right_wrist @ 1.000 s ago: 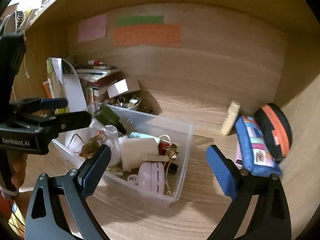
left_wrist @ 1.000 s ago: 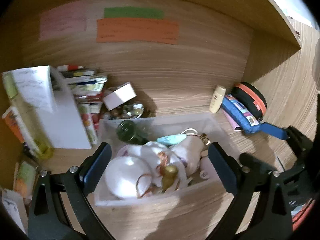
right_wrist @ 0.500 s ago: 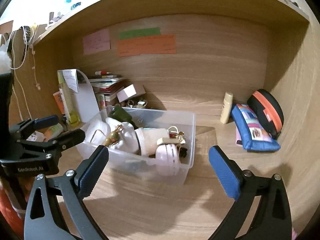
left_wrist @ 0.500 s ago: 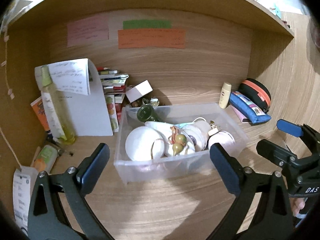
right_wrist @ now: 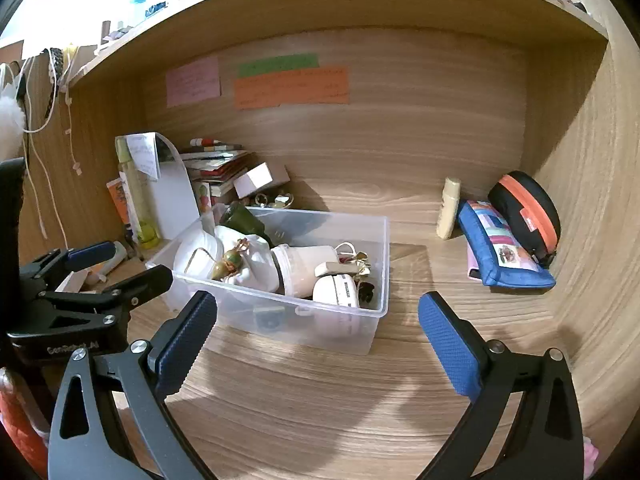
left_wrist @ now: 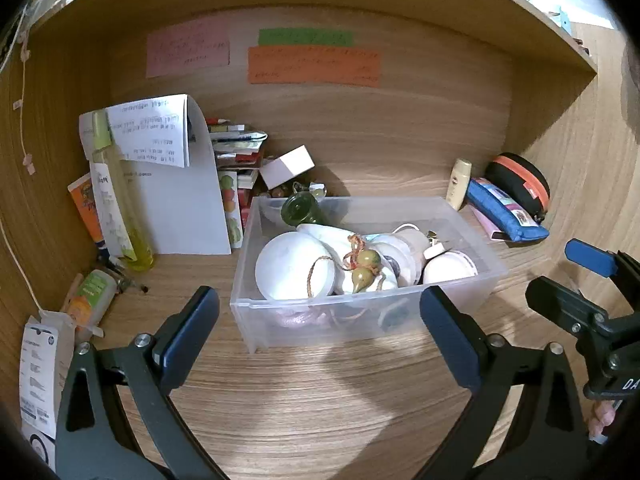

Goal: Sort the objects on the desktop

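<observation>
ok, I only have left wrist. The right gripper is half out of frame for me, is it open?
Observer: Yes. The right wrist view shows the right gripper with both pads wide apart. Its jaws have just been opening, with nothing between them.
Operator: Anything hidden behind the white round case in the bin?
Observer: A small dark item sits beside the white round case, near the clear bin's right wall. It is too small to identify.
Operator: And the left gripper from outside?
Observer: The left gripper is by the bin's left end, open and empty.
</observation>
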Available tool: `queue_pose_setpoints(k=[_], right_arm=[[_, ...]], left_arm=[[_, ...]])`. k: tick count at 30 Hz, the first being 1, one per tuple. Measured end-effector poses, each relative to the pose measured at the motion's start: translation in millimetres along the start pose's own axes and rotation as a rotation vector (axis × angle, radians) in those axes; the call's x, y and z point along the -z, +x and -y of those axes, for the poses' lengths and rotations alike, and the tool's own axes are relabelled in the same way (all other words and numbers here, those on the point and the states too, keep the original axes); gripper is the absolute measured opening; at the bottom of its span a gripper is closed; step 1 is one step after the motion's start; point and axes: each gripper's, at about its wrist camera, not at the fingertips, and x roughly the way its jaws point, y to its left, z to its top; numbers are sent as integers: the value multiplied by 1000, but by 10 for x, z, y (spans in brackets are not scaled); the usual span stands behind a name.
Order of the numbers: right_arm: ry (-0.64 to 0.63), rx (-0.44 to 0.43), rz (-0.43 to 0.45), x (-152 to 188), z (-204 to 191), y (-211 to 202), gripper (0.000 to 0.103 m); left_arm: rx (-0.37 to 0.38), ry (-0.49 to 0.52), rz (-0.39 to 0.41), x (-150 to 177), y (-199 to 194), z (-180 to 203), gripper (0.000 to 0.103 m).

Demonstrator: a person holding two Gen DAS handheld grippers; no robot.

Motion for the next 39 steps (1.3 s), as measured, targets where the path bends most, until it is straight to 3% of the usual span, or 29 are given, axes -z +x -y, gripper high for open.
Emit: queue_pose_setpoints(k=[39], right_arm=[[17,-32,-27,21,6,77,101]], left_arm=[[-7,-12,-16,19,45,-13,102]])
